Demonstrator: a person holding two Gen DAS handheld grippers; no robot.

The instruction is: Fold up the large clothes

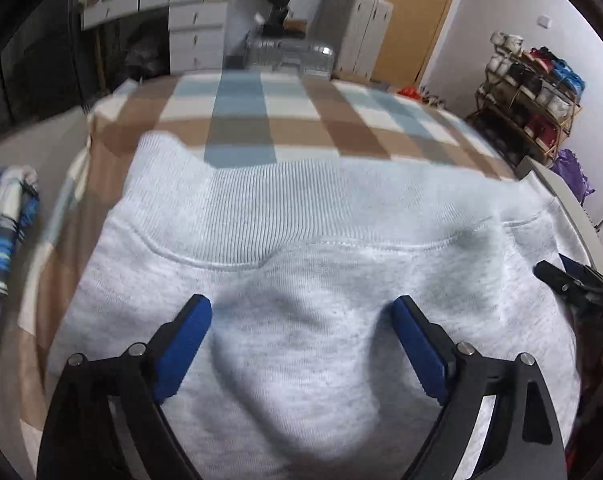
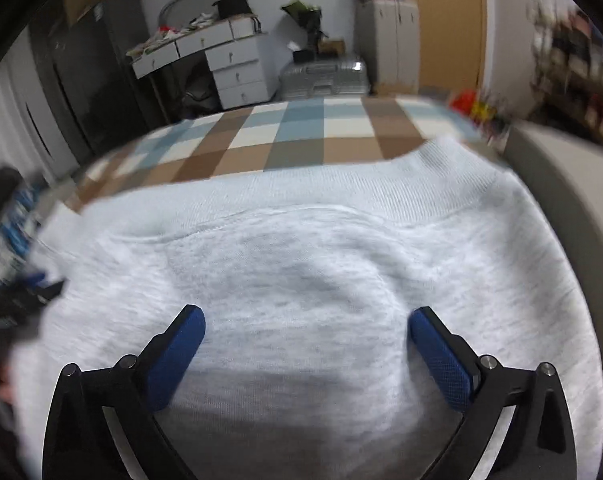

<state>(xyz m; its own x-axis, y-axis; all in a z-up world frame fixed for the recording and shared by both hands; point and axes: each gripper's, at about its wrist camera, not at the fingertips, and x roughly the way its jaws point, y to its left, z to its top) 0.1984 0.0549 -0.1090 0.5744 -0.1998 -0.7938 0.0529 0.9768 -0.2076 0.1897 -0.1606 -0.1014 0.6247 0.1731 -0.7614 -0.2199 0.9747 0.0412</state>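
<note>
A light grey sweatshirt (image 1: pixel 301 280) lies spread on the checked bed cover (image 1: pixel 261 112), its ribbed hem band (image 1: pixel 301 204) toward the far side. My left gripper (image 1: pixel 303 320) is open just above the sweatshirt body, its blue pads (image 1: pixel 185 340) wide apart, holding nothing. My right gripper (image 2: pixel 307 332) is open over the same sweatshirt (image 2: pixel 301 264), with nothing between its pads (image 2: pixel 441 360). The right gripper shows at the right edge of the left wrist view (image 1: pixel 573 280). The left gripper shows blurred at the left edge of the right wrist view (image 2: pixel 29 292).
A blue striped garment (image 1: pixel 1 232) lies to the left of the bed. Beyond the bed stand a white desk with drawers (image 1: pixel 189 28), a silver suitcase (image 1: pixel 289 54), a wooden door (image 1: pixel 417 20) and a shoe rack (image 1: pixel 529 96).
</note>
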